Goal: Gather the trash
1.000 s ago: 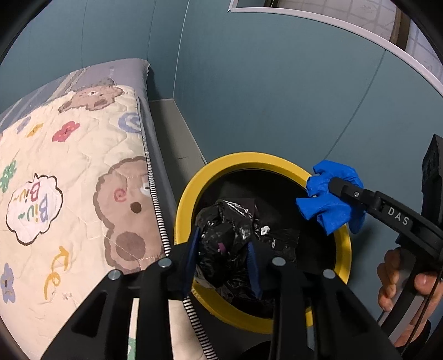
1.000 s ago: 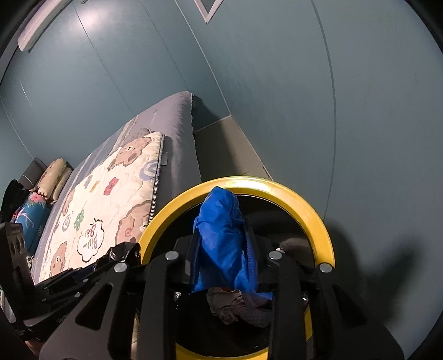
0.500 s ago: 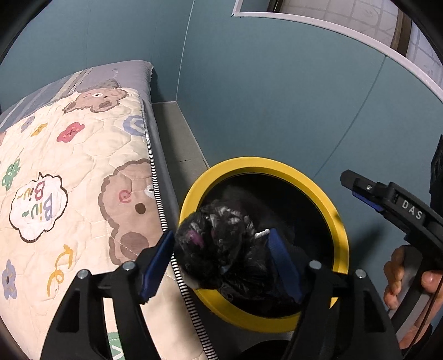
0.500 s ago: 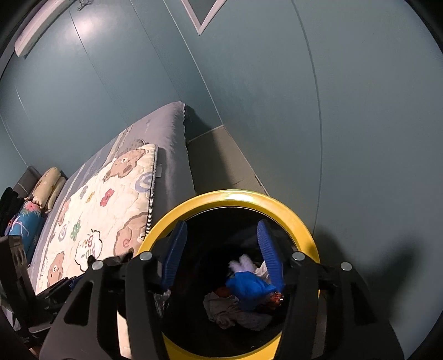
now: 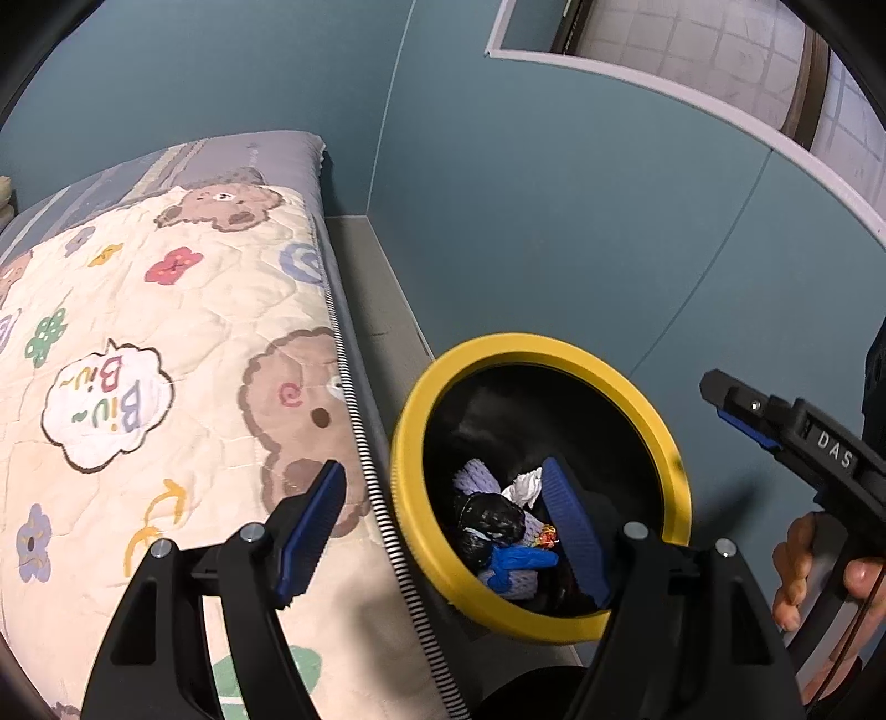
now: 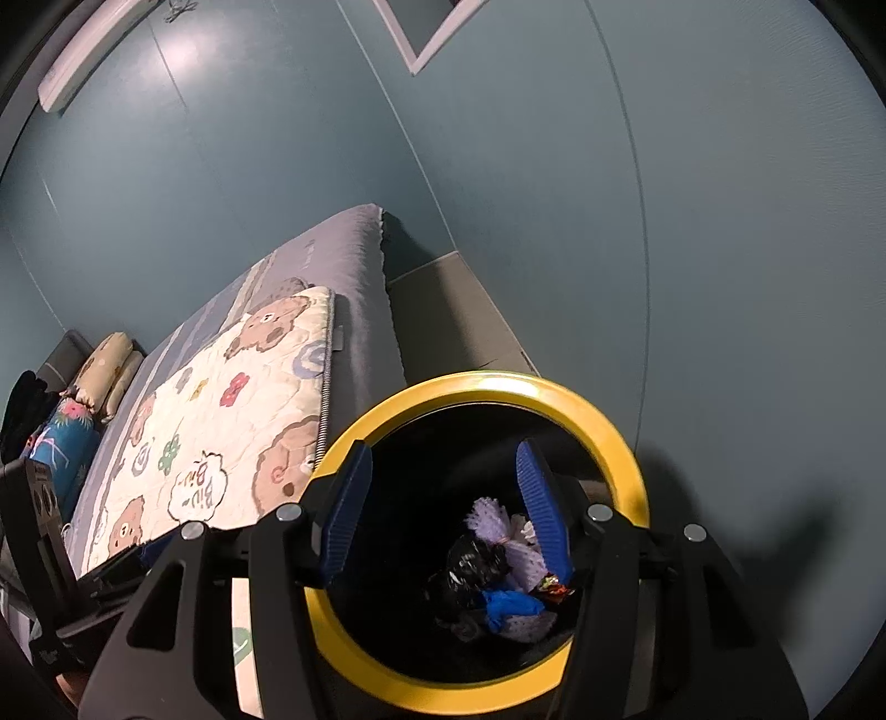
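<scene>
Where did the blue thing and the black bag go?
Both were let go: the left hand-held gripper dropped the black bag, the right hand-held gripper the blue wad, into the yellow-rimmed bin. Jaws have just opened, nothing between them. Bin and bed stayed.

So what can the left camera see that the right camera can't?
Only the left wrist view shows the right gripper from the side, the person's hand holding it, and a tiled window up high.

Only the right wrist view shows the pillows at the far end of the bed.

Both show the yellow-rimmed bin with the black bag and blue wad lying inside, the bear blanket, and open, empty jaws.
</scene>
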Available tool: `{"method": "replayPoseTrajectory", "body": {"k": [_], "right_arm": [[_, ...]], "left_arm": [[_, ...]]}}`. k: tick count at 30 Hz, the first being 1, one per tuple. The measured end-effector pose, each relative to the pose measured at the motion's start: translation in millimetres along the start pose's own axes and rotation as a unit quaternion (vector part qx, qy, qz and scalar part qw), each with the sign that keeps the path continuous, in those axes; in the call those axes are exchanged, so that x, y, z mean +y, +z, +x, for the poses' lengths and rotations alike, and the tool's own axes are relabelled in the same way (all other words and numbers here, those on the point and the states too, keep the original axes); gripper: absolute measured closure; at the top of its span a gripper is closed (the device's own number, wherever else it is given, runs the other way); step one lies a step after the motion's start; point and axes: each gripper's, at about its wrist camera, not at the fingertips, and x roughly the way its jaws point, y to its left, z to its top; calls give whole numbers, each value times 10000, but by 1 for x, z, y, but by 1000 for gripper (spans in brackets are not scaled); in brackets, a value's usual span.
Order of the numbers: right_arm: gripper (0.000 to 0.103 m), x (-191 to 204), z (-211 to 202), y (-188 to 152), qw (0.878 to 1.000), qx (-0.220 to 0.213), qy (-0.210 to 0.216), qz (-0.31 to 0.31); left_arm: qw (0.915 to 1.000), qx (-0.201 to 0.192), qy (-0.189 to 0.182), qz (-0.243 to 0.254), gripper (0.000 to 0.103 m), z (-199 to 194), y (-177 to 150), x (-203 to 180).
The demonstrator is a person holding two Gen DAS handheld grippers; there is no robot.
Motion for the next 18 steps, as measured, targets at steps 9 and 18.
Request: {"method": "replayPoseTrajectory", "body": {"k": [9,18], "right_arm": [[48,37,-10,-14,9993,119,202,-279],[41,90,-10,-31,9963,236,482,-667]], "left_arm": [[9988,-278,100,-387,33,-36,-13,35],[9950,-532,369,-757,33,-78,-32,77]]}}
